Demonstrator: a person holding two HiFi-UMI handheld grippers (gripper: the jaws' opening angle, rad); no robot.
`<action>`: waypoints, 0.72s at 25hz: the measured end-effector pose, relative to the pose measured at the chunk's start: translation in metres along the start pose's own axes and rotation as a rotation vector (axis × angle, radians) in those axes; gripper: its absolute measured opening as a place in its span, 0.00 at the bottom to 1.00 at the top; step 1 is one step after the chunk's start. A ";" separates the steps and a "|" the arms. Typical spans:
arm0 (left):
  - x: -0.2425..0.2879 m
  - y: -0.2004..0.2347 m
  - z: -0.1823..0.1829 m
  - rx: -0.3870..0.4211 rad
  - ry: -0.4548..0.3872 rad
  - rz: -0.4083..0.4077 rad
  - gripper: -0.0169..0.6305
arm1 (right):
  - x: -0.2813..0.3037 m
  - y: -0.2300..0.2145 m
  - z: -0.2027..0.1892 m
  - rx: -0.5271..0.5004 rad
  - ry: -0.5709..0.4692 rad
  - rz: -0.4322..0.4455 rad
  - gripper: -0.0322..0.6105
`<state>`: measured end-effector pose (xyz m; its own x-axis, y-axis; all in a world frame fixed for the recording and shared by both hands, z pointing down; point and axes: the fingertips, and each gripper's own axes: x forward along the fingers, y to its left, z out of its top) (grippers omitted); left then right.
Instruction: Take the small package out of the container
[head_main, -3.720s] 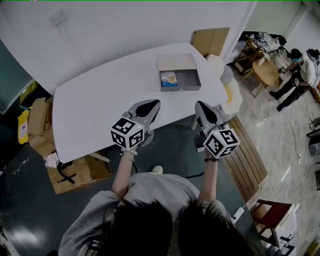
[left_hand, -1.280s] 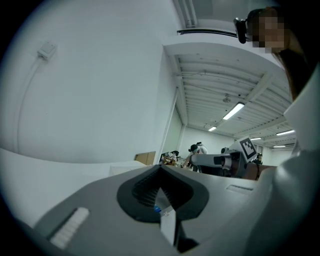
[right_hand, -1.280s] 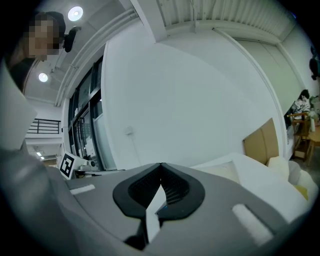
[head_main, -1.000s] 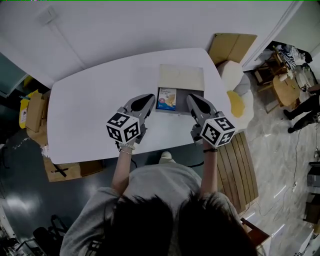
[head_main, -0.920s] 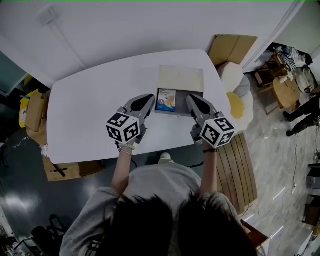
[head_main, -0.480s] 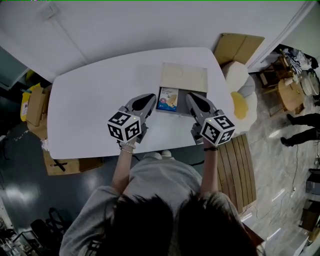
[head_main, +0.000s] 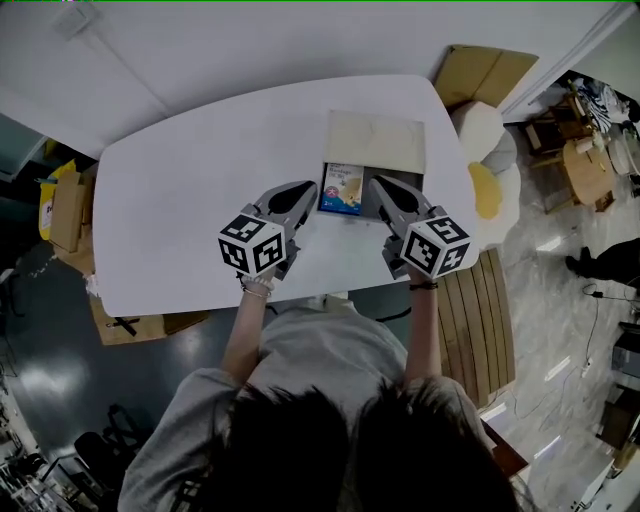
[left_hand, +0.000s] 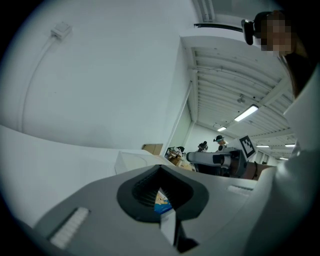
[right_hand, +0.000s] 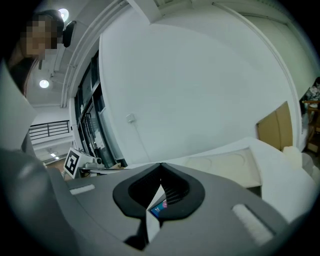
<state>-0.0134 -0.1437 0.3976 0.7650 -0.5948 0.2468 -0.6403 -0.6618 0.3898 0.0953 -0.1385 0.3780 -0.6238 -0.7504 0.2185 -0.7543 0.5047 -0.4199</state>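
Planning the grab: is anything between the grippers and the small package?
Nothing covers the small package; the container is open on top. Only its left wall stands between the left gripper and the package. The right gripper tip appears over the container.

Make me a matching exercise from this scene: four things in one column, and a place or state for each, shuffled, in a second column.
Things:
1. small package
2. container lid
3. left gripper
4. right gripper

Places or states:
A. jaws shut, just right of the small package
B. lying in the container, at its left end in the head view
C. jaws shut, over the table, left of the container
D. open, on the container's far side

Pairs: 1-B, 2-D, 3-C, 4-A
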 end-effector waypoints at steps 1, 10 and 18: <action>0.001 0.002 -0.002 -0.003 0.008 -0.003 0.01 | 0.002 -0.002 -0.003 0.007 0.008 -0.003 0.07; 0.009 0.023 -0.027 -0.055 0.080 -0.013 0.01 | 0.019 -0.019 -0.034 0.085 0.102 -0.016 0.07; 0.015 0.034 -0.045 -0.100 0.124 -0.021 0.01 | 0.032 -0.039 -0.056 0.181 0.184 -0.030 0.07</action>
<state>-0.0207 -0.1542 0.4545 0.7848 -0.5161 0.3431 -0.6187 -0.6211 0.4810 0.0931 -0.1578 0.4509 -0.6412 -0.6652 0.3827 -0.7342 0.3866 -0.5581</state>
